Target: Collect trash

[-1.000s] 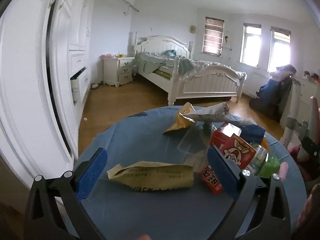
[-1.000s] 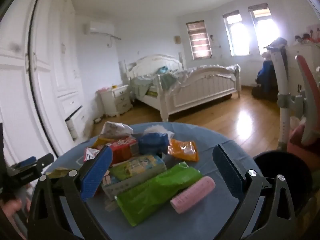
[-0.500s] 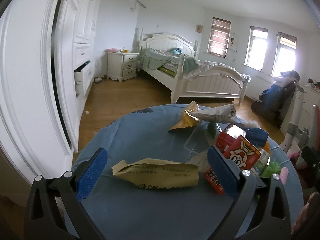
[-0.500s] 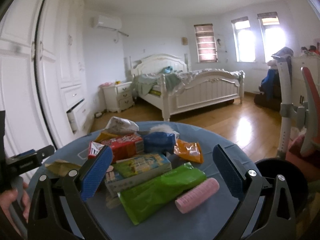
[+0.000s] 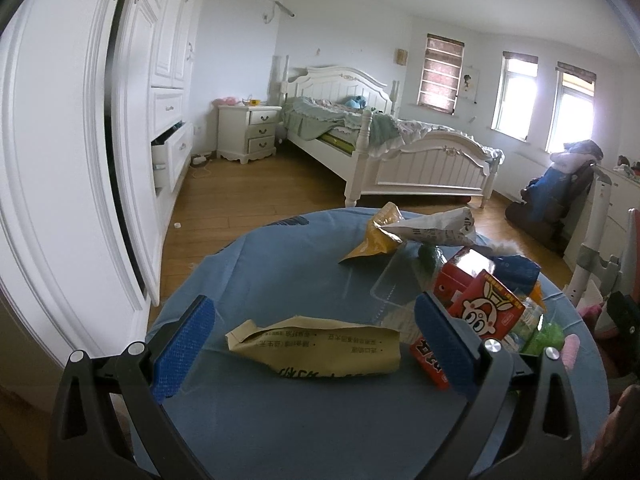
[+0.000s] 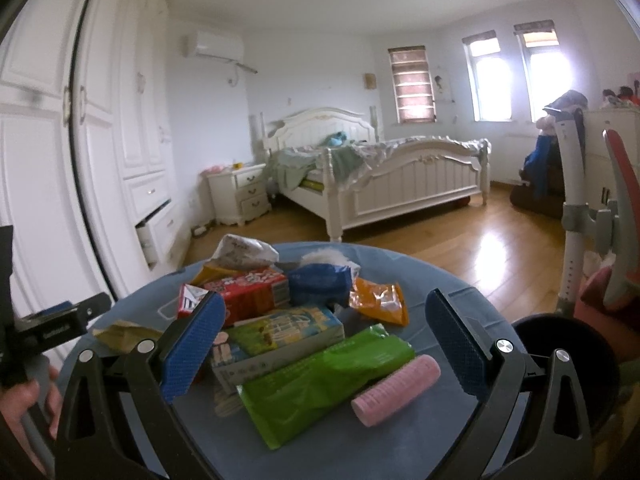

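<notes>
A round table with a blue cloth (image 5: 280,272) (image 6: 432,280) carries a heap of trash. My left gripper (image 5: 316,340) is open just above it, and a tan paper wrapper (image 5: 320,346) lies between its blue pads. Right of that stand a red carton (image 5: 480,312) and a clear plastic tray (image 5: 396,288), with a yellow-and-white crumpled bag (image 5: 408,232) behind. My right gripper (image 6: 324,340) is open over a green wrapper (image 6: 324,372), a pink roller (image 6: 396,390) and a green-and-white box (image 6: 280,336). Farther back lie a red box (image 6: 248,292), a blue pack (image 6: 320,284) and an orange packet (image 6: 380,300).
A black bin (image 6: 560,360) stands low beside the table's right edge. A white wardrobe (image 5: 60,160) with an open drawer (image 5: 172,152) runs along the left. A bed (image 5: 400,148), a nightstand (image 5: 248,132) and wooden floor lie beyond. A chair (image 6: 580,208) stands at the right. A hand (image 6: 24,404) holds the left tool.
Both cameras have tilted upward a little, so the table and trash sit lower in view. Both grippers stay open and no item has moved.
</notes>
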